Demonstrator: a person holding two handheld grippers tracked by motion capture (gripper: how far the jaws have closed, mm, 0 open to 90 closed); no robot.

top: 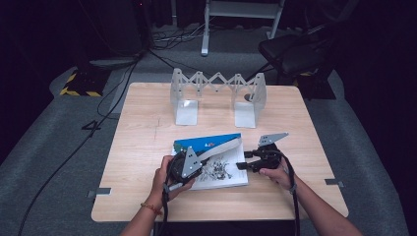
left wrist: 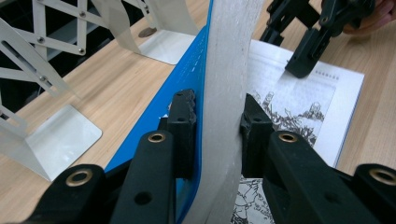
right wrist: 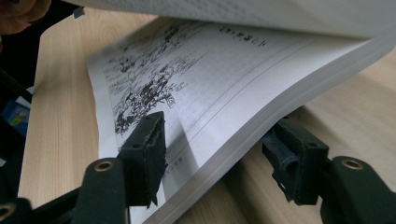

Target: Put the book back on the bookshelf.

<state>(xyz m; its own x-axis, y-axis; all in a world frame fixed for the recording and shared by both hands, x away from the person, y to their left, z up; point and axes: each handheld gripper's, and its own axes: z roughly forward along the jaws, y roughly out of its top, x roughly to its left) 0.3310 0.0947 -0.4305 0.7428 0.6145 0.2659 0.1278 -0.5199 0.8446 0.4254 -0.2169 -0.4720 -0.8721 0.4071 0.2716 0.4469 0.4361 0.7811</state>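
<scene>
Book (top: 223, 172) pages are spread on the counter (top: 142, 147); its blue cover and front pages are pinched upright by the left gripper (left wrist: 215, 121), while the right gripper (right wrist: 219, 140) fingers (right wrist: 144, 144) are set half-wide astride the lower page stack.

My left claw (top: 183, 164) covers part of the book's (top: 227, 173) open page; its printed drawings are too small to read.

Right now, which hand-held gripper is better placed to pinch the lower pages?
Right. The right hand-held gripper straddles the lower pages at their edge, jaws not pressing. The left hand-held gripper is busy, clamped on the lifted cover.
</scene>
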